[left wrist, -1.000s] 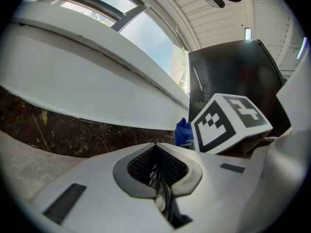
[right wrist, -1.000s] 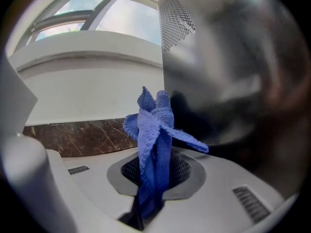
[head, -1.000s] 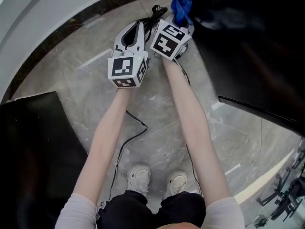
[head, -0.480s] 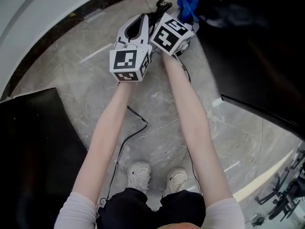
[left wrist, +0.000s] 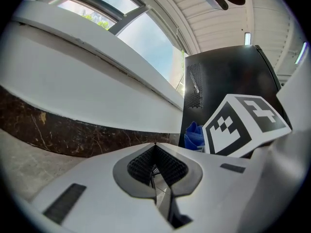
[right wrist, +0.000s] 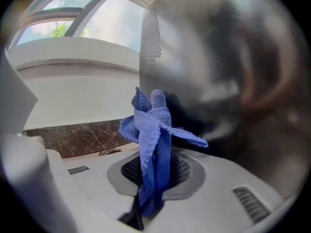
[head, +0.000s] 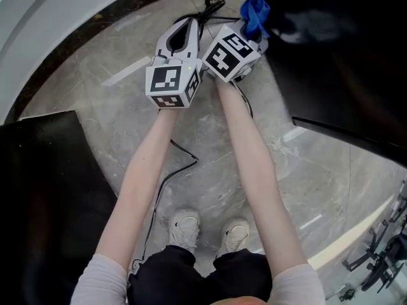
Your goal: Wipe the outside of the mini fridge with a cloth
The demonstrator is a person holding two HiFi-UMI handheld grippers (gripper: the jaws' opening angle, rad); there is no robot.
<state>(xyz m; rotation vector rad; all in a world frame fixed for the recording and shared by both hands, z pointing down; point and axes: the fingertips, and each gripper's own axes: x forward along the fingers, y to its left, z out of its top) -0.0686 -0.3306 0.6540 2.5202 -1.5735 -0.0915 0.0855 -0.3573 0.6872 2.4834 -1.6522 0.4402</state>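
Mini fridge (head: 343, 62) runs off frame, its black side a blur up close. Both arms stretch forward side by side. Right gripper (right wrist: 154, 181) fingers are clamped on the blue cloth (right wrist: 153, 140) right at the fridge's side, and left gripper (left wrist: 156, 171) fingers are pressed together, empty.

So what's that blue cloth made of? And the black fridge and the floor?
The cloth looks like soft woven fabric, maybe microfibre: nubbly surface, floppy edges. The fridge seems glossy black metal or plastic, with reflections and punched vent holes. The floor looks like polished grey stone or tile, with pale veins.
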